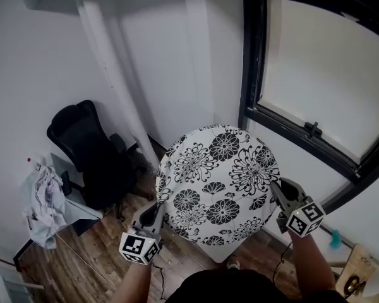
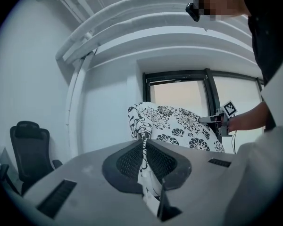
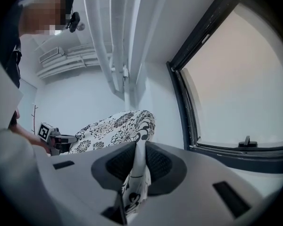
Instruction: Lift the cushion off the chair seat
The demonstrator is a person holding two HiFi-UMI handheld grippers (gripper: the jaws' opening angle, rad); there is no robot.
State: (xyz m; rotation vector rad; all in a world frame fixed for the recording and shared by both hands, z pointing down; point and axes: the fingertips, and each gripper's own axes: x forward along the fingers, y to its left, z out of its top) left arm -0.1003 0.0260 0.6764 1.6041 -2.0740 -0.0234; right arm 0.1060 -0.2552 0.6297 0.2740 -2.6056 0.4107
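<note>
A round white cushion (image 1: 218,188) printed with black flowers hangs in the air in the head view, held flat between both grippers. My left gripper (image 1: 159,212) is shut on the cushion's left rim, and my right gripper (image 1: 275,191) is shut on its right rim. In the left gripper view the cushion (image 2: 174,126) stretches away from the jaws, a fold of its fabric pinched between them, with the right gripper (image 2: 212,120) at its far edge. The right gripper view shows the cushion (image 3: 113,128) clamped the same way and the left gripper (image 3: 68,139) beyond it. The chair seat below is hidden by the cushion.
A black office chair (image 1: 91,153) stands at the left by the white wall, beside a small table with crumpled cloth (image 1: 45,194). A black-framed window (image 1: 316,74) fills the right. A white pipe (image 1: 114,68) runs down the wall. Wooden floor (image 1: 82,264) lies below.
</note>
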